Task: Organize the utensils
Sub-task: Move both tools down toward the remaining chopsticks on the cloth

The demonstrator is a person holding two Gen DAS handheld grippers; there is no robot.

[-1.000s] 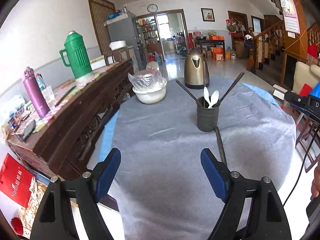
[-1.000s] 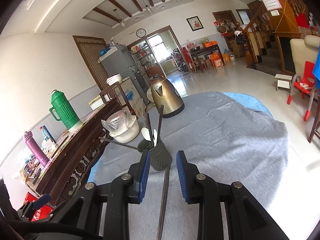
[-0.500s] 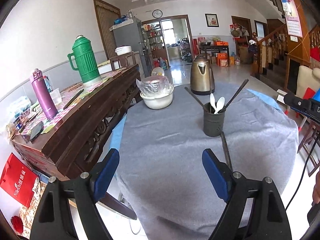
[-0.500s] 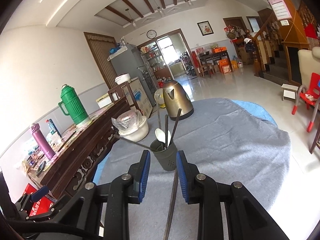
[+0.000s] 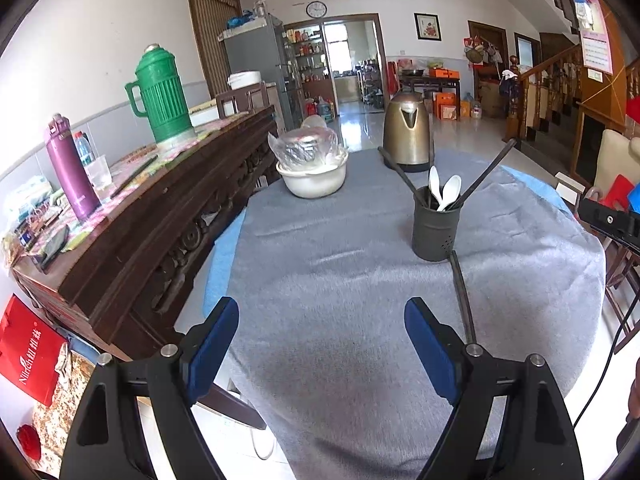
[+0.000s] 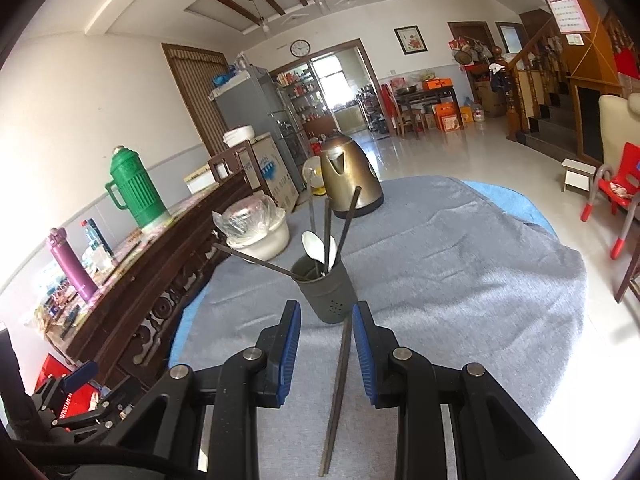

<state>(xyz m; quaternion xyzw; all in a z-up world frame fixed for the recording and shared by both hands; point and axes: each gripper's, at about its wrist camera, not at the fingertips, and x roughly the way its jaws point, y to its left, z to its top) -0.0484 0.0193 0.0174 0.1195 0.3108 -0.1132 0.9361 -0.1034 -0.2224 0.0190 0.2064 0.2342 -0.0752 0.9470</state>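
A dark grey utensil holder point(image 5: 435, 226) point(image 6: 326, 292) stands on the grey cloth of the round table point(image 5: 340, 280) and holds dark chopsticks and white spoons point(image 5: 444, 190) point(image 6: 314, 246). One dark chopstick point(image 5: 462, 292) point(image 6: 338, 380) lies flat on the cloth just in front of the holder. My left gripper point(image 5: 320, 340) is wide open and empty above the table's near edge. My right gripper point(image 6: 326, 340) is open, its blue pads either side of the lying chopstick and above it, apart from it.
A white bowl point(image 5: 314, 178) with a plastic-wrapped item and a brass kettle point(image 5: 408, 132) stand at the table's far side. A dark wooden sideboard point(image 5: 160, 216) with a green thermos point(image 5: 160, 92) and a purple flask point(image 5: 72, 168) runs along the left.
Both grippers have drawn back and risen from the holder. The right jaws have opened wider. The chopstick still lies on the cloth.
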